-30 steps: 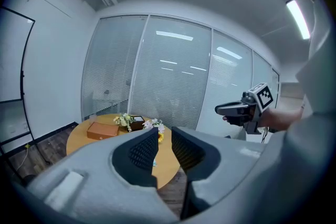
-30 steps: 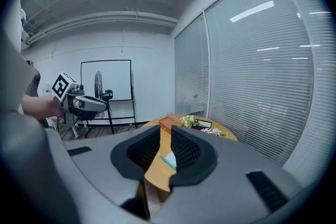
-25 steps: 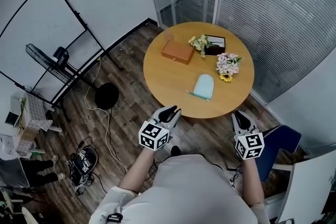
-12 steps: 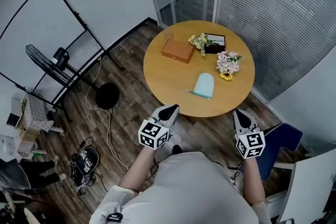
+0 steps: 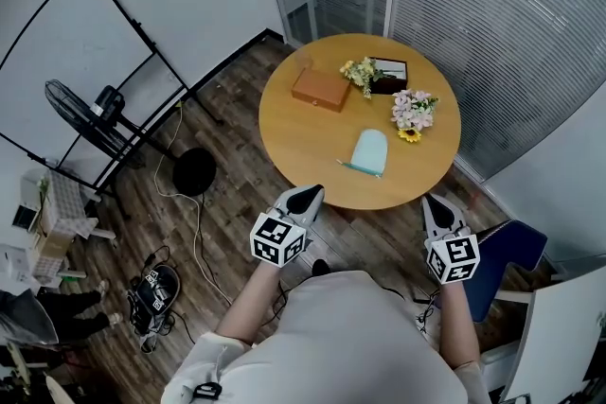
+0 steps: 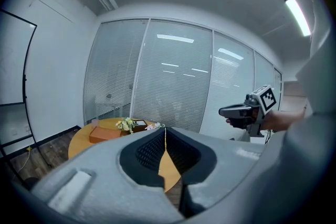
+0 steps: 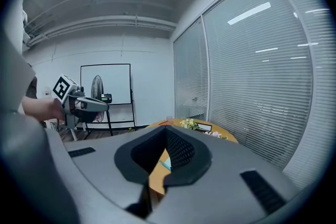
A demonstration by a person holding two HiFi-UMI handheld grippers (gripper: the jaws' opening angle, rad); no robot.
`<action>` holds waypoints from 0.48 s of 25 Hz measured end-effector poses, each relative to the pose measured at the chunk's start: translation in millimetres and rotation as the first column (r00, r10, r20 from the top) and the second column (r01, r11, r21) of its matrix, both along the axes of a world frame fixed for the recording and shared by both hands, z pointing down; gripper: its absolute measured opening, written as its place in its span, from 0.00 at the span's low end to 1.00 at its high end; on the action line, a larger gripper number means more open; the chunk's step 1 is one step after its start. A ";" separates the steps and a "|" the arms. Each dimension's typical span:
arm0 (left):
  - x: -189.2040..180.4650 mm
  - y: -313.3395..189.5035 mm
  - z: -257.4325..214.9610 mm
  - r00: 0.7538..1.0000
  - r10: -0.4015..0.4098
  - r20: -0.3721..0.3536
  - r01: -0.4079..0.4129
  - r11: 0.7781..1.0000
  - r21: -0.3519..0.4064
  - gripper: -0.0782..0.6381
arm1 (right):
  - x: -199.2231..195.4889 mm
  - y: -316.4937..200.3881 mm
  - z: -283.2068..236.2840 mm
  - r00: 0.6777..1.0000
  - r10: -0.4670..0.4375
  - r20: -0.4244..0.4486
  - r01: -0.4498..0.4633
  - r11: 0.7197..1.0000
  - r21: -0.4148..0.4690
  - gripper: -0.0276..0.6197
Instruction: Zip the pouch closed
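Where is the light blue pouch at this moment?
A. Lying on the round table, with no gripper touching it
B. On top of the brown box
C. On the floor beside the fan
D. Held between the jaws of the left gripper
A: the light blue pouch lies flat on the round table, while the left gripper and the right gripper are both short of the table's near edge.

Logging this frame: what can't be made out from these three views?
Pouch zipper: too small in the head view to tell open from closed.
Right gripper view: the shut right gripper covers all but a sliver of the pouch.
Left gripper view: the shut left gripper hides the pouch entirely.
Dark box by the yellow flowers: contents too small to tell in any view.
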State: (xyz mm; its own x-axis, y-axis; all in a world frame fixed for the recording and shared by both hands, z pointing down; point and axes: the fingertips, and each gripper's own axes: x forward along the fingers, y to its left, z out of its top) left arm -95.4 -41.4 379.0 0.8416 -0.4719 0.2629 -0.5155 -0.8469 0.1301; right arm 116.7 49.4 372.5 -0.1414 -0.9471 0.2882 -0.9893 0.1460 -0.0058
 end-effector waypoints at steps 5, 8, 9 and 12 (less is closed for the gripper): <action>-2.4 -1.3 -0.5 1.000 0.001 0.000 -0.001 1.000 -0.003 0.14 | -3.1 -0.9 -0.2 1.000 -0.001 -0.002 0.001 1.000 -0.002 0.05; -2.9 -2.3 0.3 1.000 0.002 0.003 -0.002 1.000 -0.002 0.14 | -3.4 -2.1 0.3 1.000 -0.002 -0.003 0.002 1.000 -0.003 0.05; -3.3 -2.5 0.1 1.000 0.002 0.003 -0.002 1.000 -0.003 0.14 | -4.2 -2.2 -0.3 1.000 -0.002 -0.003 0.002 1.000 -0.003 0.05; -3.7 -2.3 -0.8 1.000 0.002 0.002 -0.002 1.000 -0.006 0.14 | -5.9 -2.3 -2.0 1.000 -0.002 -0.004 0.002 1.000 -0.003 0.05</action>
State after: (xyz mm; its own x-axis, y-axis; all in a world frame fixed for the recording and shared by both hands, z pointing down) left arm -99.1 -43.7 378.2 0.8420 -0.4687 0.2672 -0.5141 -0.8472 0.1338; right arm 110.8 47.1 370.5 -0.1422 -0.9458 0.2918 -0.9890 0.1478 -0.0028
